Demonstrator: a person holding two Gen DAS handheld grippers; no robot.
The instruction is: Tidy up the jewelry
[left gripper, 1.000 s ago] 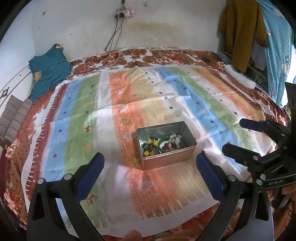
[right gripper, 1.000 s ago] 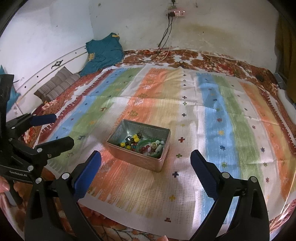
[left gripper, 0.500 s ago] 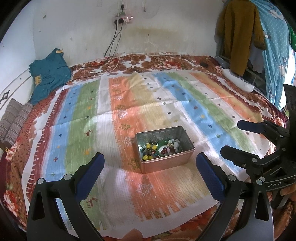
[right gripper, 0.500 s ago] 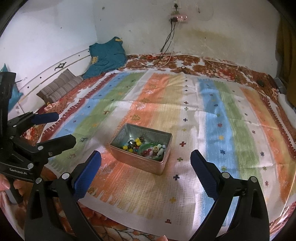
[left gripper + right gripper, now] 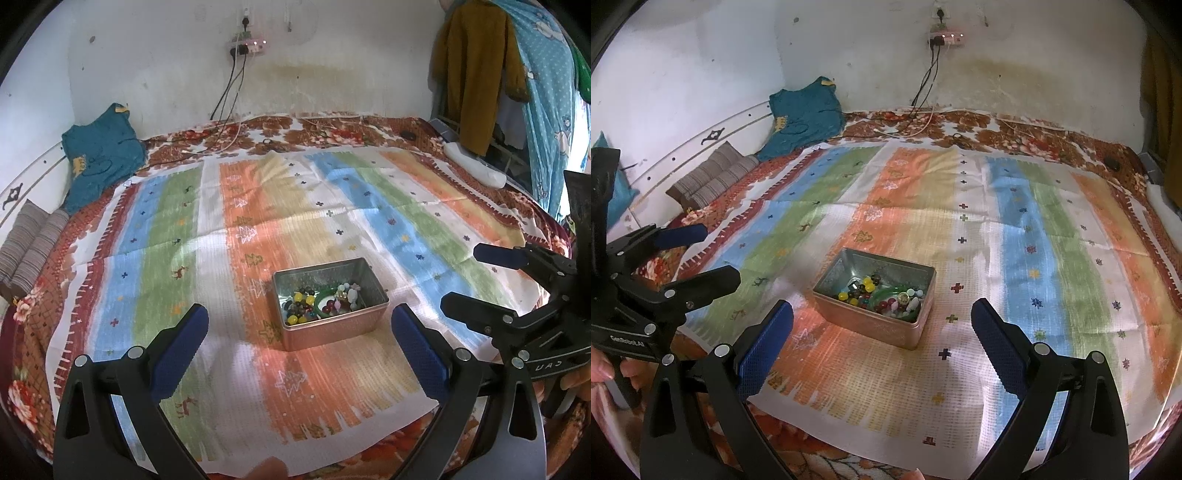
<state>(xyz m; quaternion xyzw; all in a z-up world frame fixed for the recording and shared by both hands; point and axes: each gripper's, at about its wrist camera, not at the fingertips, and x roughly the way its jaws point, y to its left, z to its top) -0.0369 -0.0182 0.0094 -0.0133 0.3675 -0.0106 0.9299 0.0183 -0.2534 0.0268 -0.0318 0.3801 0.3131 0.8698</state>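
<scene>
An open metal tin (image 5: 334,334) (image 5: 871,328) stands on the striped cloth, holding a heap of coloured beads (image 5: 301,306) (image 5: 862,291) and a green bangle (image 5: 320,300) (image 5: 882,297). My left gripper (image 5: 299,332) is open and empty, held above the cloth just in front of the tin; it also shows at the left of the right wrist view (image 5: 701,254). My right gripper (image 5: 882,328) is open and empty, held in front of the tin; it shows at the right of the left wrist view (image 5: 465,277).
The striped cloth (image 5: 229,362) covers a floral bedspread (image 5: 33,317) against a white wall. A teal garment (image 5: 99,158) and striped folded cushions (image 5: 26,247) lie at the left. Charger cables (image 5: 229,110) hang from a wall socket. Clothes (image 5: 476,70) hang at the right.
Both grippers have drawn back and risen, so the tin looks smaller and farther. Both stay open and empty.
</scene>
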